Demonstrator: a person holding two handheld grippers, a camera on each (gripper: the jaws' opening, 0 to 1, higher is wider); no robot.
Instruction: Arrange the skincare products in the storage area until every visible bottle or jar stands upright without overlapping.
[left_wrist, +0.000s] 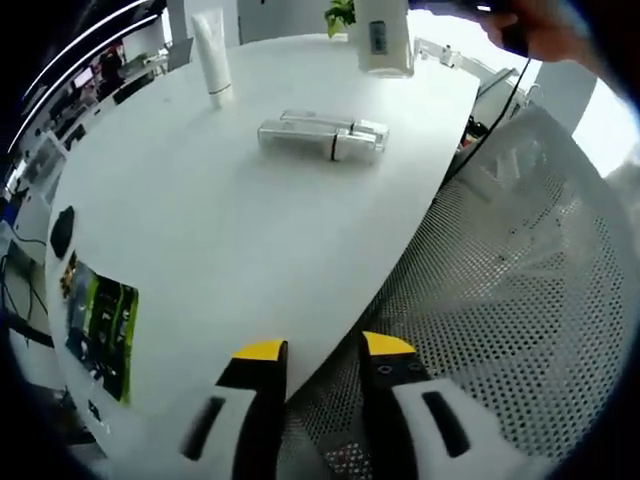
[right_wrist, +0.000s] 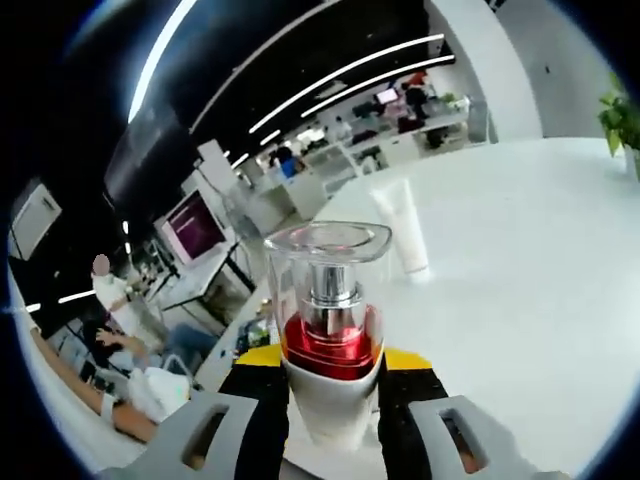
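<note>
The white table (left_wrist: 230, 240) spreads across the left gripper view, its curved edge running down toward the left gripper (left_wrist: 322, 353), whose yellow-tipped jaws stand apart with nothing between them, hanging just over that edge. Beside the table sits one white mesh chair (left_wrist: 520, 300), its perforated back taking up the right of that view.

Well ahead of the left gripper, near the table's middle, two silvery bottles (left_wrist: 322, 135) lie on their sides, touching along their length. Farther off, one white tube (left_wrist: 212, 55) stands upright on its cap; the right gripper view shows it too, beyond the held bottle (right_wrist: 405, 232). Near the table's far rim a white container (left_wrist: 383, 35) hangs above the surface — whether it is the bottle the other gripper carries cannot be told for sure. A hand (left_wrist: 545, 30) shows just beside it.

In the right gripper view, the right gripper (right_wrist: 333, 375) is clamped on one pump bottle (right_wrist: 330, 330) — clear cap, silver neck, red band, white body — standing upright between the jaws.

On the table's left side lie one dark mouse (left_wrist: 62, 230) and a green-printed packet (left_wrist: 100, 325).
</note>
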